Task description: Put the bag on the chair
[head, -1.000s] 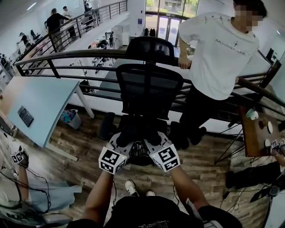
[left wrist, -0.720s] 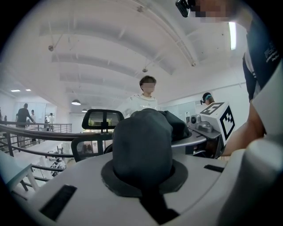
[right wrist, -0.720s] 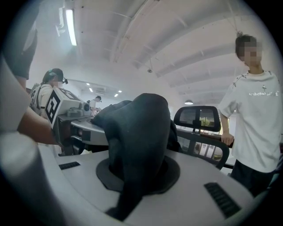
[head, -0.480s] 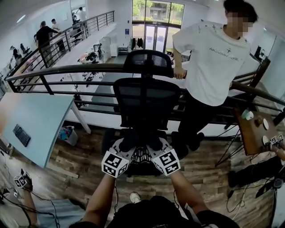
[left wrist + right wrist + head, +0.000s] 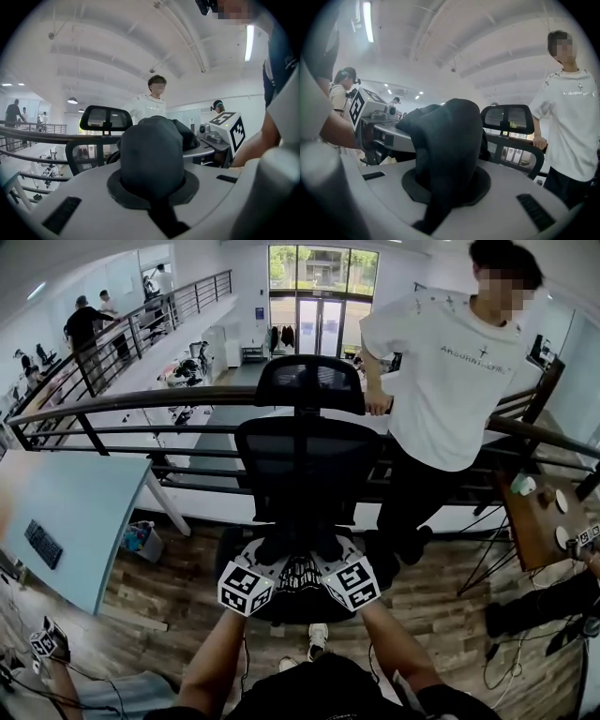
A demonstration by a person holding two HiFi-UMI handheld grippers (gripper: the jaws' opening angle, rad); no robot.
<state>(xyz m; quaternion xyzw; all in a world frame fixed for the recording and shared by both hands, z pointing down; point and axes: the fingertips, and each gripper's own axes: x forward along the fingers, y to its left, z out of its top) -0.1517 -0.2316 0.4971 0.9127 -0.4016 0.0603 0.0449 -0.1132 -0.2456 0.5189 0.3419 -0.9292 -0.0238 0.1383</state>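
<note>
Left gripper (image 5: 152, 190): jaws closed on dark fabric of the bag (image 5: 152, 154), which bulges up between them. Right gripper (image 5: 194, 143): at the bag's right side, marker cube showing. Chair (image 5: 105, 119): black, mesh back and headrest, behind the bag. Person in white shirt (image 5: 152, 101): standing beyond the chair. Railing (image 5: 28, 136): at left.

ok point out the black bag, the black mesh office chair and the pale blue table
black fabric bag (image 5: 152, 154): left gripper view, bulging middle fold
black mesh office chair (image 5: 309, 460): head view, mesh backrest
pale blue table (image 5: 80, 512): head view, bare top
</note>
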